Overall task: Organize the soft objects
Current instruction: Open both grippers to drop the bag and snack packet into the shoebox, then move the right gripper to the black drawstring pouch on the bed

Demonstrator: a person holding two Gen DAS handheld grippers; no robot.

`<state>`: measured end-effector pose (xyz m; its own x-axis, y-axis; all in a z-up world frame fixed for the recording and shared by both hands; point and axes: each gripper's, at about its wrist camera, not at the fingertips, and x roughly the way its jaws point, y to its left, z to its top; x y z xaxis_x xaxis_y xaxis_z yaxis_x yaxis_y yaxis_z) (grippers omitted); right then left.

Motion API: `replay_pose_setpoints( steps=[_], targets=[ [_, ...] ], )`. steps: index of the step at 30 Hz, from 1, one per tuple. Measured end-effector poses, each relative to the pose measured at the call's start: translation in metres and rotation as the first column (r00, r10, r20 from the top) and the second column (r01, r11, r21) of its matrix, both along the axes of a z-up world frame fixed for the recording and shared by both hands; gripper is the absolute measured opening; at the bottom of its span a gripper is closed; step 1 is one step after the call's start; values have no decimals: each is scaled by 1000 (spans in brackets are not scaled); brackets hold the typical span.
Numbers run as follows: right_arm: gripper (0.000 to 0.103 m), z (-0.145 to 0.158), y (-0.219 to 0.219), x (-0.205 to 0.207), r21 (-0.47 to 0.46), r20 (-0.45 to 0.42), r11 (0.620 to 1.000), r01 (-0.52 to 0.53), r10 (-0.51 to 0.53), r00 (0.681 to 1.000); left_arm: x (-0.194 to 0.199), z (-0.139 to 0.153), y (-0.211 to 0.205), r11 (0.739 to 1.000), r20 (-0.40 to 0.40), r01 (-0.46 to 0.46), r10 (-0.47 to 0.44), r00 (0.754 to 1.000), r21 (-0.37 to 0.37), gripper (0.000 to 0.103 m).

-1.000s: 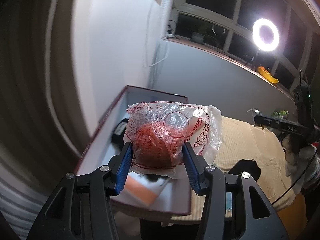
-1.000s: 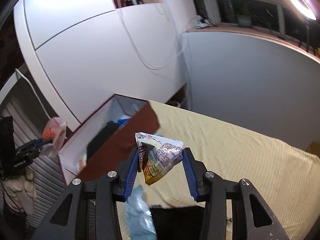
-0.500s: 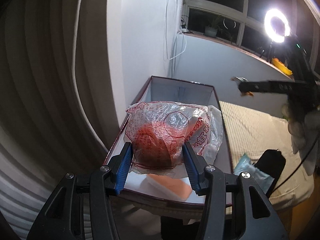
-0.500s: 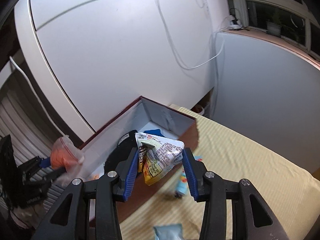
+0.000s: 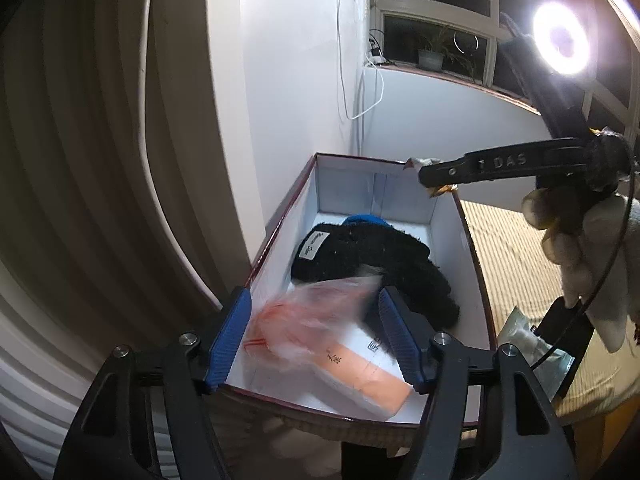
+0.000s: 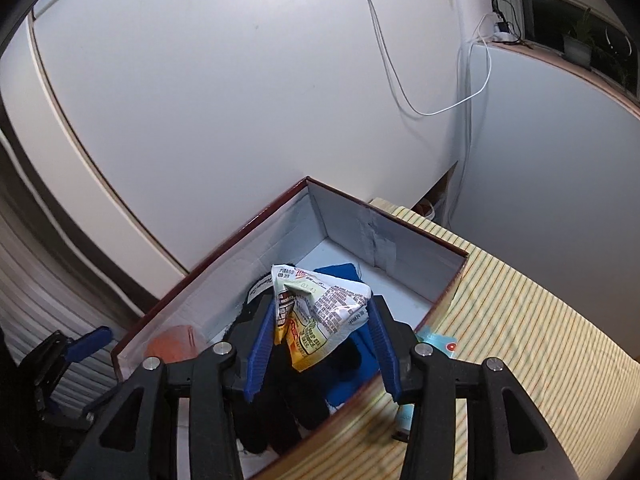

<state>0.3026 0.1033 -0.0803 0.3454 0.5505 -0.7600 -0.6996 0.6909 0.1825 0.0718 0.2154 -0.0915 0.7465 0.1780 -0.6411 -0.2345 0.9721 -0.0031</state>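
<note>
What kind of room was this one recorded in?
Probably a bedroom at home, at night: a bed with a striped yellow cover, a potted plant on the sill of a dark window, and a ring light set up for filming.

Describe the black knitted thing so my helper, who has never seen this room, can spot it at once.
Find the open box with dark red edges and a white inside, standing against the white wall. The black knitted thing lies across the middle of its floor, partly over a blue cloth. It is the only fuzzy black item there, with a small white label at one end.
</note>
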Motion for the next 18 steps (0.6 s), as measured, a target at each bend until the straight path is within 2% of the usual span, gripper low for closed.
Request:
replay_pose_setpoints(
  steps=[3,18],
  targets=[
    [69,-1,3,2,-14,11,1000,22,-22,1000,-2,1,-1,1000,2,1,-1,1000,-1,66],
    [71,4,-18,-4,-13,31,999,40,-40,999,-9,10,-15,1000,15,15,-16,1000,21,66]
  ],
)
